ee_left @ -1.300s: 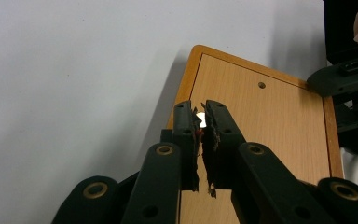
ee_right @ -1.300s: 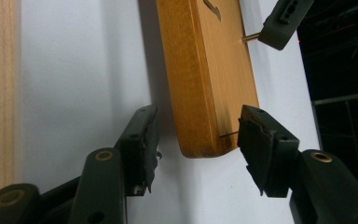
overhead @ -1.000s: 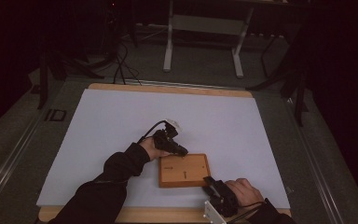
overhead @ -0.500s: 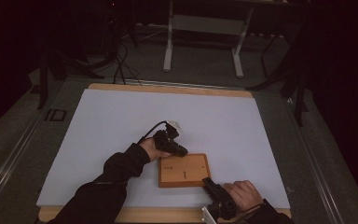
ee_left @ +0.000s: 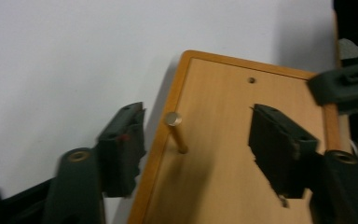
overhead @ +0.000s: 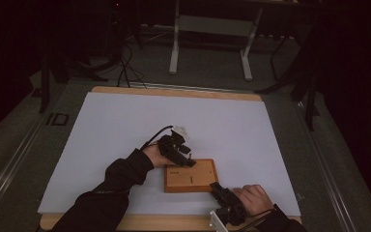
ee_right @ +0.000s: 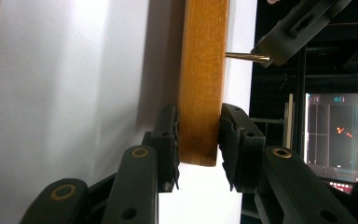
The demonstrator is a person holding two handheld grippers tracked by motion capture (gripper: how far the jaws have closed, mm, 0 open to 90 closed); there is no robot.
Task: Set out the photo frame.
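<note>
A flat wooden board (overhead: 191,175) lies on the white sheet near the table's front. A thin brass pin (ee_left: 177,133) stands upright in it near one edge, also seen from the side as the pin (ee_right: 244,57). My left gripper (overhead: 186,159) hovers over the board's far left corner. In the left gripper view, its jaws (ee_left: 198,135) have just been opening and stand apart on either side of the pin without touching it. My right gripper (ee_right: 199,140) is shut on the board's (ee_right: 203,93) edge, at the front right corner (overhead: 220,191).
The white sheet (overhead: 125,125) covers most of the wood-edged table (overhead: 174,92). A small hole (ee_left: 251,80) sits in the board beyond the pin. Metal stand legs (overhead: 174,58) rise behind the table. A lit screen (ee_right: 334,135) glows in the dark background.
Both hands stay in place at the board. The left gripper's jaws look a little wider apart than in the earlier frames.
</note>
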